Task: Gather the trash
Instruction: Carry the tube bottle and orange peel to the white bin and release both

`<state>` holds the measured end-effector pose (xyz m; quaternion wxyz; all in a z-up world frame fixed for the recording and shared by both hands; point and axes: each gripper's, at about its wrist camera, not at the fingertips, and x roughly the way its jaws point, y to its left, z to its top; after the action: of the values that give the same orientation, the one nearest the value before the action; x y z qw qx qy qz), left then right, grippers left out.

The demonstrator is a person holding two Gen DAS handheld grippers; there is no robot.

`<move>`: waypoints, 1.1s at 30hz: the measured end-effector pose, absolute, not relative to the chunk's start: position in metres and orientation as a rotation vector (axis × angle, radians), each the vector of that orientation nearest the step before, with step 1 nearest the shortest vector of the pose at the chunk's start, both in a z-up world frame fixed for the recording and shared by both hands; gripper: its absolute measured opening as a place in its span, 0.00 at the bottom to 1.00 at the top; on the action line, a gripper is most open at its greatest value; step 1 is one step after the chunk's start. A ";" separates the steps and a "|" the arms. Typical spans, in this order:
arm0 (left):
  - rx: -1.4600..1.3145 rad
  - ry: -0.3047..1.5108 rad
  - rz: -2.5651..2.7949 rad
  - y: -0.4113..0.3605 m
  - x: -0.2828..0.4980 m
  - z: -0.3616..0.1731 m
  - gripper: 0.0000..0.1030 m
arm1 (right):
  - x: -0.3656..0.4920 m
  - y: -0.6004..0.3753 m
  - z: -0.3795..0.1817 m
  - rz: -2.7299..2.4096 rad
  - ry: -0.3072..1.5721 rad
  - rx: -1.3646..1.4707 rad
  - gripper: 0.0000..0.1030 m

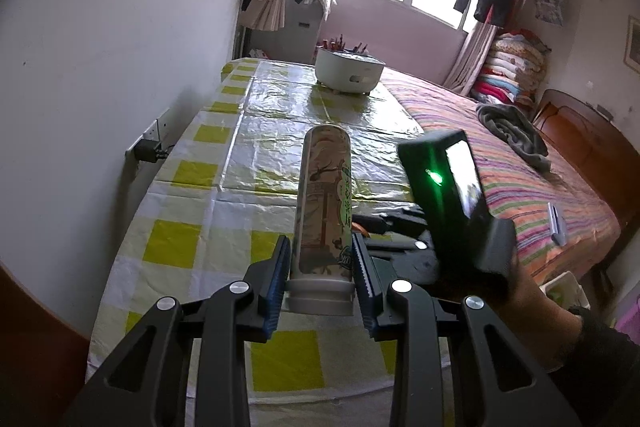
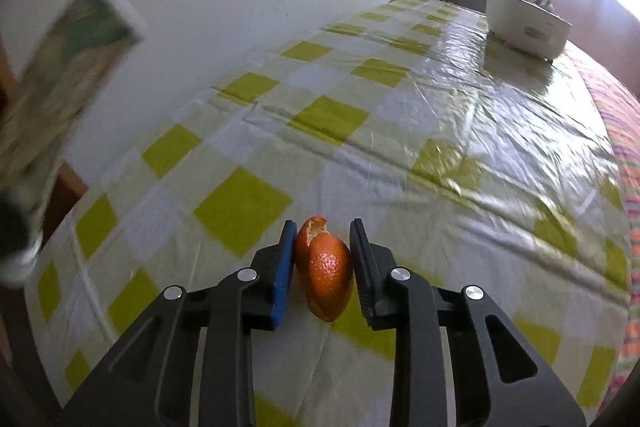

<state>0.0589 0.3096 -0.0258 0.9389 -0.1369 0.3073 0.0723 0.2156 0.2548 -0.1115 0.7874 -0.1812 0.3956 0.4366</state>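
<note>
My left gripper (image 1: 321, 251) is shut on a tall printed drink bottle (image 1: 325, 199) with a white cap end toward the camera, held above the checked tablecloth (image 1: 192, 187). My right gripper (image 2: 322, 239) is shut on a piece of orange peel (image 2: 326, 267), held just above the tablecloth (image 2: 360, 131). The bottle also shows blurred at the left edge of the right wrist view (image 2: 60, 95). The body of the right gripper (image 1: 448, 195), with a green light, shows at the right of the left wrist view.
A white round cooker pot (image 1: 349, 69) stands at the table's far end, also in the right wrist view (image 2: 526, 25). A bed with a striped cover (image 1: 520, 179) lies right of the table. A white wall with a socket (image 1: 150, 143) is on the left.
</note>
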 end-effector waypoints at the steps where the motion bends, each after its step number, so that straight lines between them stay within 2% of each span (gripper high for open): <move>1: -0.277 0.626 0.144 0.308 0.059 -0.025 0.29 | 0.212 0.246 -0.110 0.942 0.849 -0.381 0.26; 16: -0.206 0.652 0.062 0.255 0.073 -0.033 0.30 | 0.158 0.074 -0.083 0.861 0.785 -0.172 0.26; 33: -0.112 0.676 -0.039 0.183 0.089 -0.040 0.29 | 0.153 -0.008 -0.084 0.722 0.754 -0.035 0.26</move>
<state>0.0891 0.1830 -0.0395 0.9416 -0.0551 0.3316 -0.0189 0.1530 -0.0077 -0.0844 0.8667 -0.0169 0.3602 0.3446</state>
